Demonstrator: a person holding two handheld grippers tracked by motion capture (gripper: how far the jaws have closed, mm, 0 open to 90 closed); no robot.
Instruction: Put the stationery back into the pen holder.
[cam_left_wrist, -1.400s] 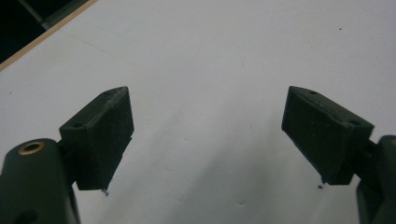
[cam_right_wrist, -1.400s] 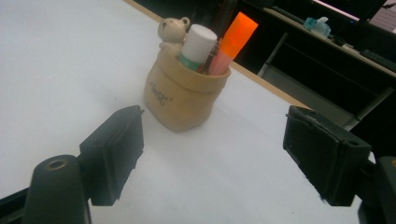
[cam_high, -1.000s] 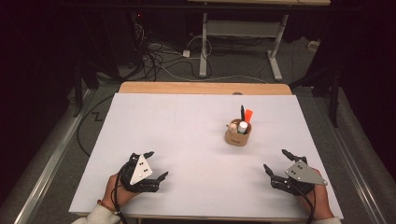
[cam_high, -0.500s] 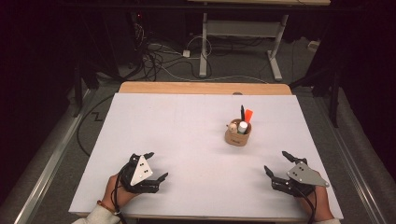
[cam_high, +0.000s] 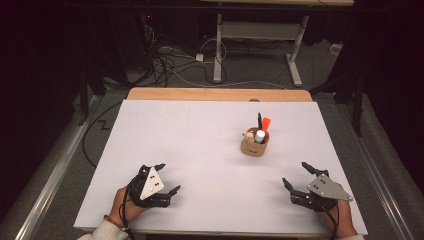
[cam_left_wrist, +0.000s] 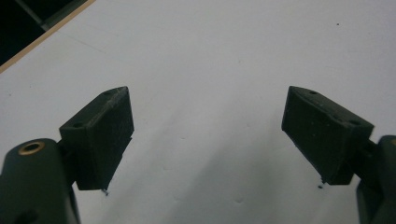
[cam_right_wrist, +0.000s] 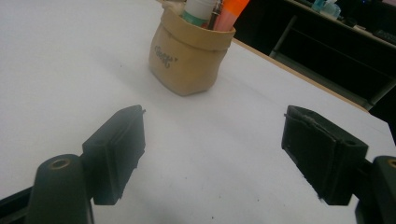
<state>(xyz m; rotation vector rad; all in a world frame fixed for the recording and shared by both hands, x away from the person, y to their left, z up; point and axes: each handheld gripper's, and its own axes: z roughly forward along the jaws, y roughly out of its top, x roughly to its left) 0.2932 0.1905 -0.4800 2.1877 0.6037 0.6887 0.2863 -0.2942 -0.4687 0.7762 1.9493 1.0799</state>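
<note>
A small tan pouch-shaped pen holder (cam_high: 254, 145) stands upright on the white table top (cam_high: 200, 150), right of the middle and somewhat nearer the far wooden edge (cam_high: 220, 94) than the near one. It holds an orange marker (cam_high: 266, 123), a thin black pen (cam_high: 259, 120) and a white tube with a green band (cam_high: 259, 136), all standing up out of its mouth; a pale rounded thing sits at its left rim, too small to name. In the right gripper view the holder (cam_right_wrist: 191, 53) appears ahead of the jaws and a little to their left, with dark printed lettering on its side that is too blurred to read. The right gripper (cam_high: 298, 178) rests low at the table's near edge, nearer than the holder and to its right, well apart from it, its jaws spread wide with nothing between them, as the right gripper view (cam_right_wrist: 212, 154) confirms. The left gripper (cam_high: 167, 176) lies at the near edge too, far to the left of the holder, its grey three-cornered plate (cam_high: 150, 182) facing up; its jaws also stand wide apart and empty over bare white surface (cam_left_wrist: 208, 140). A hand wraps each gripper from below. Beyond the holder, past the table's far edge, cables (cam_high: 170, 60) sprawl on the floor beside a white desk frame (cam_high: 255, 35).
</note>
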